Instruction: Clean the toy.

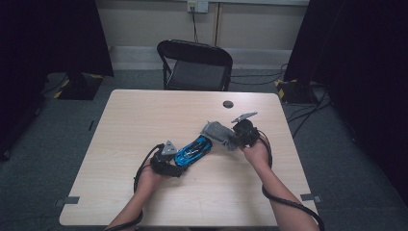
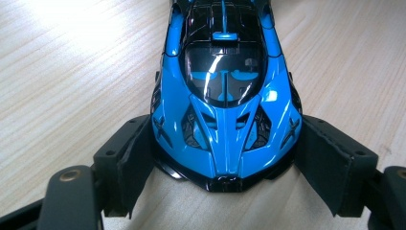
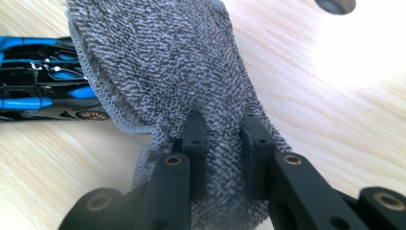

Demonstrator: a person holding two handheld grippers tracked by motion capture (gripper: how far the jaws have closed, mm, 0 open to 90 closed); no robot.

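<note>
Step in hand: the person appears to be wiping a blue toy car (image 1: 193, 150) with a grey cloth (image 1: 217, 133), one gripper steadying the car while the other brings the cloth to it.
Car: it lies near the middle of the table (image 1: 144, 115), slanted, with one end toward 8 o'clock and the other toward 2 o'clock in the high view.
Left gripper (image 1: 174, 166): it sits at the car's 8 o'clock end, jaws spread wide to either side of the nose, pads pressing on the flanks (a wide grip, not idle open jaws).
Right gripper (image 1: 236, 136): it is at the car's 2 o'clock end, jaws nearly closed, pinching a fold of the cloth between them.
Cloth: it drapes from the right gripper over the far end of the car, seemingly touching it.
Next move, as a judgement: the cloth should be drawn along the bodywork toward 8 o'clock while the left grip holds firm, pressing lightly so the car does not slip out.
Left gripper view: it gives the nose and windscreen of the car (image 2: 225, 105) close up and the pads (image 2: 136, 158) against its sides.
Right gripper view: it gives the cloth's (image 3: 167, 62) looped pile, its stitched hem, and the car's tail (image 3: 43, 81) at 9 o'clock.
High view: it adds a black chair (image 1: 195, 65) at 12 o'clock beyond the table.
</note>
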